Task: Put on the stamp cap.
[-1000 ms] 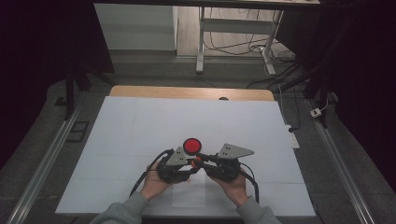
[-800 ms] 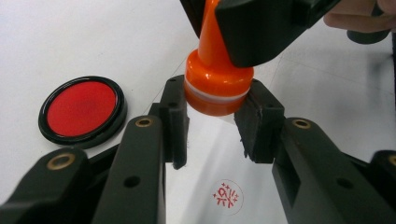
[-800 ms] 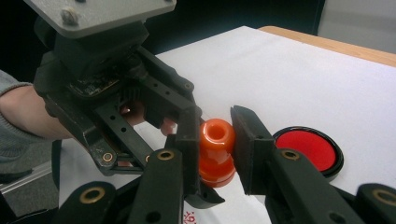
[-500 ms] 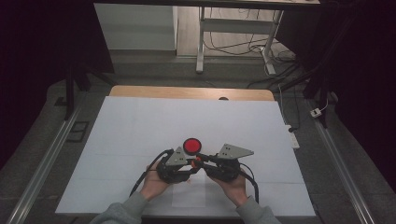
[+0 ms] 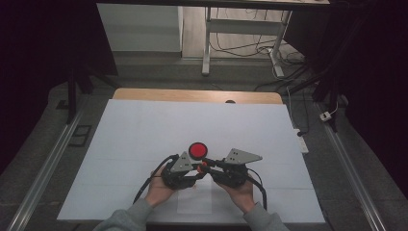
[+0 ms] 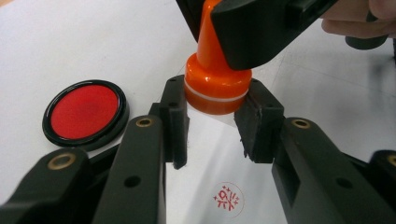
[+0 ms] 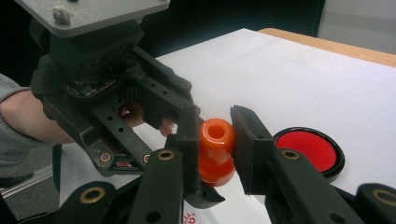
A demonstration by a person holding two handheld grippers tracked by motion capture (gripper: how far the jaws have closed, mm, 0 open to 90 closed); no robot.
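Note:
An orange stamp [image 6: 215, 84] stands upright just above a white sheet, between both grippers. My left gripper [image 6: 215, 119] is shut on its wide base, one pad on each side. My right gripper [image 7: 216, 135] is shut on the stamp's narrow upper handle [image 7: 217, 133], reaching in from the opposite side. In the high view the two grippers, left [image 5: 198, 171] and right [image 5: 207, 165], meet tip to tip at the stamp [image 5: 203, 165] near the table's front. A round red ink pad [image 5: 197, 150] in a black rim lies open just beyond them. A red stamped mark [image 6: 229, 198] shows on the paper below my left jaws.
A large white cover [image 5: 144, 130] spreads over the table, with a smaller sheet [image 5: 195, 199] under the hands. The wooden table edge [image 5: 192, 95] runs along the far side. Metal rails [image 5: 48, 163] flank the table.

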